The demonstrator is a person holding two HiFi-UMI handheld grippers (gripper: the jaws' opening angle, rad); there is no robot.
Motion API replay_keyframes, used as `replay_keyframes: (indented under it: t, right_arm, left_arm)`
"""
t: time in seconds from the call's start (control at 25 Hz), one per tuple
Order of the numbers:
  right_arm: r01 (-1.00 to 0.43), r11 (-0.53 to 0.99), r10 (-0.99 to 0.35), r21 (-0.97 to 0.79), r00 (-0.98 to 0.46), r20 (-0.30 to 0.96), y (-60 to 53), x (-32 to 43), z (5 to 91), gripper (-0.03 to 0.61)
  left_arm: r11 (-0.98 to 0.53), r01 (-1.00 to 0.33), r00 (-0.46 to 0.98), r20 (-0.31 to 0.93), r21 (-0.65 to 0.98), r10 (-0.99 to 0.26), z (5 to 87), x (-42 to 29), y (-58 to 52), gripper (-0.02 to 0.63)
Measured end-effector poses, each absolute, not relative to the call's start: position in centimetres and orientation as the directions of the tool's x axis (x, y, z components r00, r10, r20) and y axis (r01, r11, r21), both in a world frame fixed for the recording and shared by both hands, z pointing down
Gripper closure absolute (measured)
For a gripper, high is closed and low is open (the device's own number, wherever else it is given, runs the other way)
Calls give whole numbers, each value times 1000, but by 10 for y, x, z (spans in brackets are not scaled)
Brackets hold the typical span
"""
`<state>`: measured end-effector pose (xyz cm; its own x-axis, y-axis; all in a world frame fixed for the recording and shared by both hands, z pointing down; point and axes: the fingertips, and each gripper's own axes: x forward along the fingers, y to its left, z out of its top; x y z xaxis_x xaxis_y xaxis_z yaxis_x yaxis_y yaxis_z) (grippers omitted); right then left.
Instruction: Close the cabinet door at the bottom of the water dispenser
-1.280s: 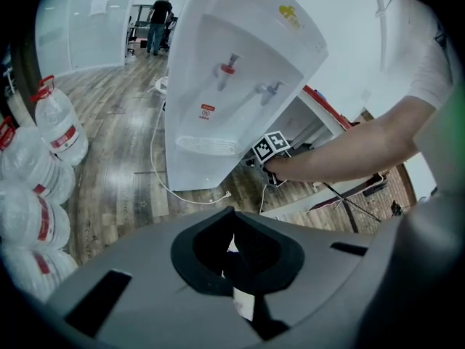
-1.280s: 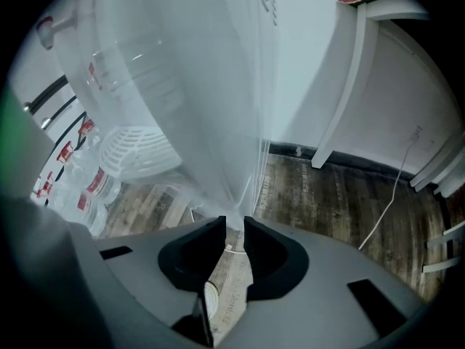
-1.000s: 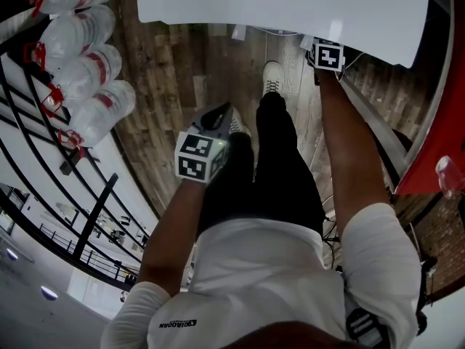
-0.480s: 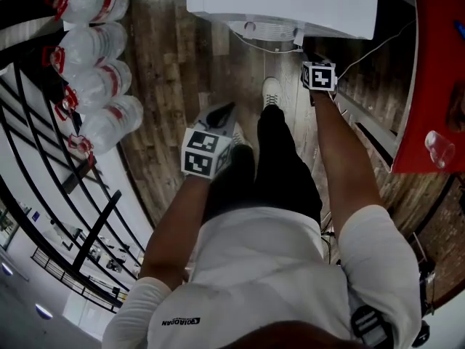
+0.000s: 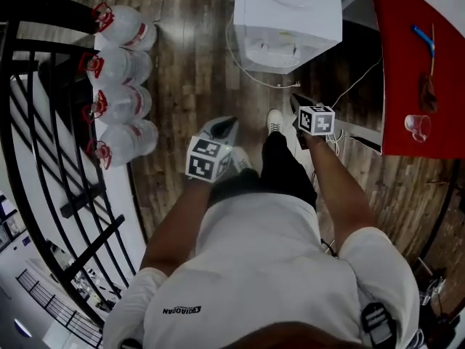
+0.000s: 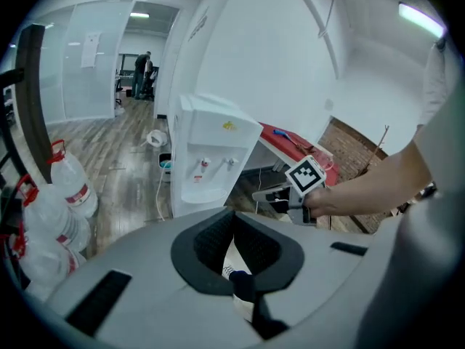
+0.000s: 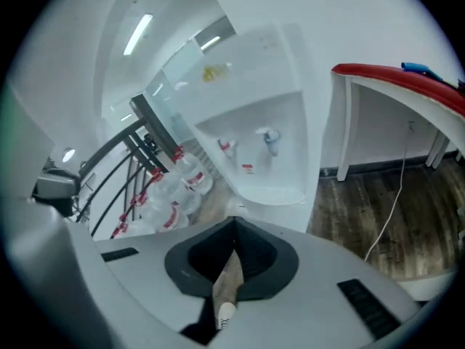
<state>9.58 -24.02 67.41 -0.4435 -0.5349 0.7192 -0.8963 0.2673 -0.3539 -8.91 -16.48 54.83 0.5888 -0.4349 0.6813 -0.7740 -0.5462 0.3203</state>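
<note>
Head view: dispenser (image 5: 289,13) door, likely a light, stiff panel, push its free edge; left gripper (image 5: 227,124) and right gripper (image 5: 298,104) fingers closed, empty.

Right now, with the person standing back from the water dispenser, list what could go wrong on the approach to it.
The cable trails over the floor from the dispenser toward the shoe; a step forward might snag it. The bottles stand close on the left; a wide swing could knock one. The glass sits near the table edge on the right and might get bumped.
</note>
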Motion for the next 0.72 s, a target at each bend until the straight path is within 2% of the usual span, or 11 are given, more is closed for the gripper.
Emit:
replay_keyframes:
  t: [0.24, 0.36, 0.48, 0.72]
  right_arm:
    - [-846, 372, -524, -382, -532, 666, -150, 50, 574, 555]
    - [-805, 364, -565, -468, -590, 576, -116, 33, 512, 555]
    - [-736, 450, -573, -506, -672, 468, -87, 18, 450, 555]
    - [-749, 519, -672, -412, -655, 345, -63, 34, 374, 555]
  left_arm:
    - [-591, -724, 657, 615, 356, -436, 496, -84, -118, 617]
    - [-635, -677, 701, 588, 371, -404, 474, -78, -90, 617]
    - [-667, -652, 725, 554, 361, -410, 448, -74, -75, 617]
    - [-679, -652, 741, 471, 337, -478, 399, -65, -65, 617]
